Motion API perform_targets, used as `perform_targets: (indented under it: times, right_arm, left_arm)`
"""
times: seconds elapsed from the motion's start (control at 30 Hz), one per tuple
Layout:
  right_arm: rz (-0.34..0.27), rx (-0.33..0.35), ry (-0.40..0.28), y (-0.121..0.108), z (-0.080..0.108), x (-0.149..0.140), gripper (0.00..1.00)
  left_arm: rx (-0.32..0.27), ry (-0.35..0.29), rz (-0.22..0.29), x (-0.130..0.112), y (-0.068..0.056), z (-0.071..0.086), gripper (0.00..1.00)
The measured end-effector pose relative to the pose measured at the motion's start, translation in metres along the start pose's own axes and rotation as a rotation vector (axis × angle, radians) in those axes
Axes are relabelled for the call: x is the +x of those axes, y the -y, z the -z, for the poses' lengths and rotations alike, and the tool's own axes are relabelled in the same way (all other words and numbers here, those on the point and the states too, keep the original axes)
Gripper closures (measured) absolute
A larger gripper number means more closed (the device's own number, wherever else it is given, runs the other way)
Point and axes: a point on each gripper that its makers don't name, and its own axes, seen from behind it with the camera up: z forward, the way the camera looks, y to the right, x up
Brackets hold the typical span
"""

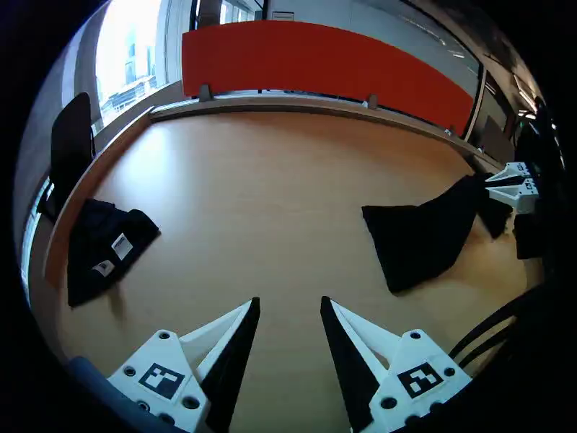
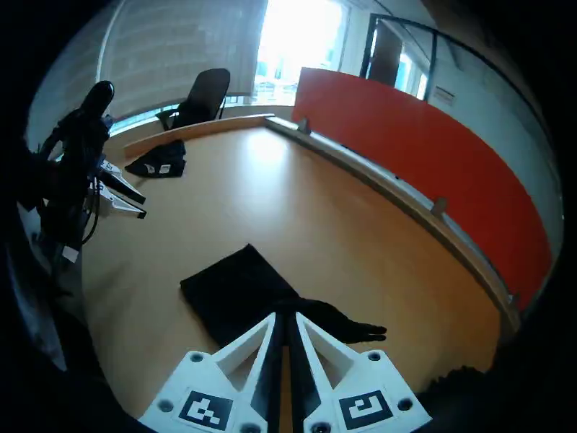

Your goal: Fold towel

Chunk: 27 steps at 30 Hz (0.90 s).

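The left gripper view has the left gripper (image 1: 288, 299) hanging with its claw apart over bare table (image 1: 274, 187), and shows two white tags (image 1: 121, 246) on a dark cloth pile (image 1: 97, 249) by the table's left edge, their writing too small to read. The right gripper view shows the right gripper (image 2: 285, 316) clamped together on a corner of the black towel (image 2: 231, 292), which lies toward the near edge.

Black towel (image 2: 238, 292), tan wooden table (image 1: 274, 195), orange-red partition (image 1: 317, 61).
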Motion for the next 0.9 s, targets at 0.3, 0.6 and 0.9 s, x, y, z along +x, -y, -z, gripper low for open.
perform_targets:
  times: [0.3, 0.6, 0.9]
  right_arm:
    - [0.032, 0.082, 0.007, 0.034, -0.026, 0.011, 0.96]
    - [0.057, 0.152, 0.026, 0.063, -0.045, 0.017, 0.96]
    - [0.095, 0.224, 0.056, 0.089, -0.064, 0.015, 0.96]
  left_arm:
    - [0.002, -0.011, 0.012, 0.004, 0.006, 0.007, 0.39]
    - [0.009, -0.020, 0.021, 0.005, 0.014, 0.013, 0.39]
    - [0.031, -0.026, 0.045, 0.002, 0.029, 0.018, 0.39]
